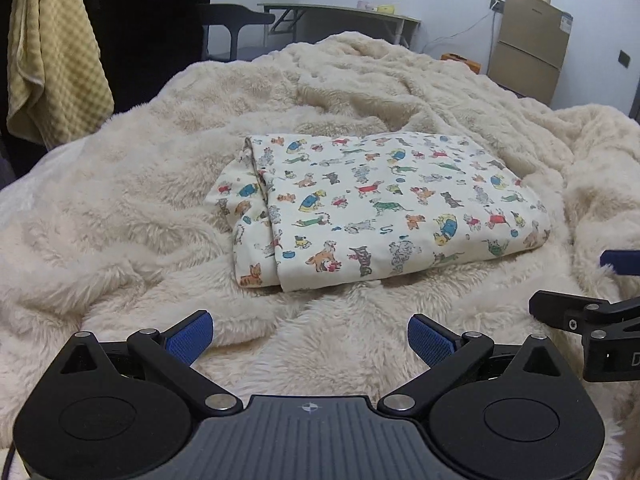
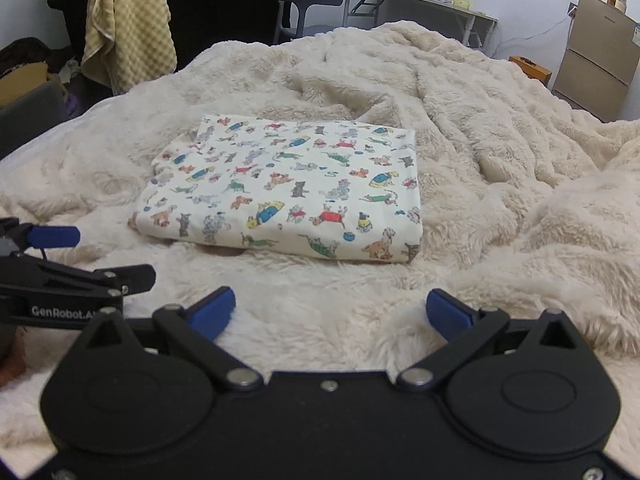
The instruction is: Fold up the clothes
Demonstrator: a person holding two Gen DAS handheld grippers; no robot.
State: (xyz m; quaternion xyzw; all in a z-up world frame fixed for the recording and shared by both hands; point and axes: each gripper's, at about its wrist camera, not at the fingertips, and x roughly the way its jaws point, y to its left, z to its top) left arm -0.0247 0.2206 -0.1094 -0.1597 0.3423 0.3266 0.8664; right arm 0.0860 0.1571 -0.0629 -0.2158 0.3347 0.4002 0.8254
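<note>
A cream garment printed with small coloured dogs lies folded into a flat rectangle on a fluffy cream blanket. It also shows in the right wrist view. My left gripper is open and empty, held just short of the garment's near edge. My right gripper is open and empty too, a little back from the garment. Each gripper shows at the edge of the other's view: the right one and the left one. Neither touches the cloth.
The blanket is rumpled into ridges behind and right of the garment. A yellow checked towel hangs at the left. A black chair, a folding table and a tan cabinet stand behind the bed.
</note>
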